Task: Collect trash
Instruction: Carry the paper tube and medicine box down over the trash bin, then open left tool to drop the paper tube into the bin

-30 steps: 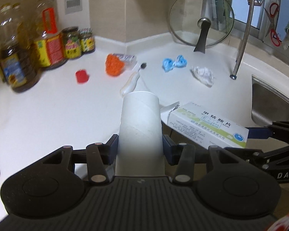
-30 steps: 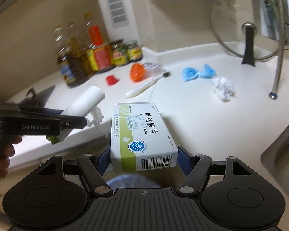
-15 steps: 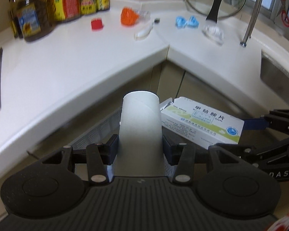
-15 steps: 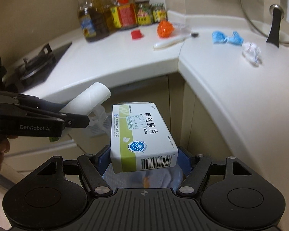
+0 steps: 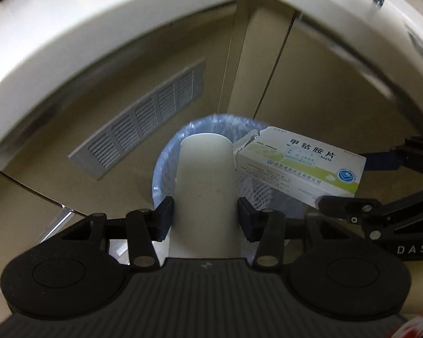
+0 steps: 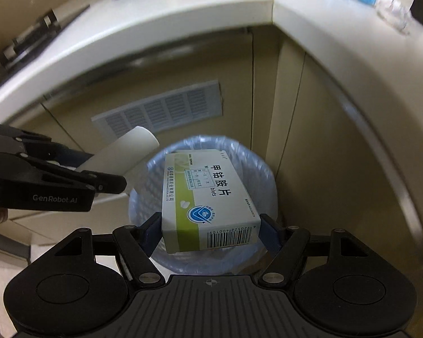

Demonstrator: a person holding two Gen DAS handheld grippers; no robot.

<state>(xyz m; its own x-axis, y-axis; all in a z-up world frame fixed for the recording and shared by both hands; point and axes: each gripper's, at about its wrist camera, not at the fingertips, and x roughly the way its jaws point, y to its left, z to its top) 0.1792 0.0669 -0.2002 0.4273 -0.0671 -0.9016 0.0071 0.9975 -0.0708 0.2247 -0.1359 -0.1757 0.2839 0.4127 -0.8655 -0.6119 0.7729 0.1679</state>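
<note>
Both loads hung over the lined bin: left gripper pinched the cardboard tube, right gripper clamped the medicine box. Bin sat at twelve o'clock; best spread the fingers only once centred above the rim.

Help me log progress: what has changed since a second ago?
Both grippers dropped from countertop level to just above the lined bin. The left gripper still grips the cardboard tube; the right gripper still grips the medicine box. Nothing released; the rest of the litter stays on the counter.
</note>
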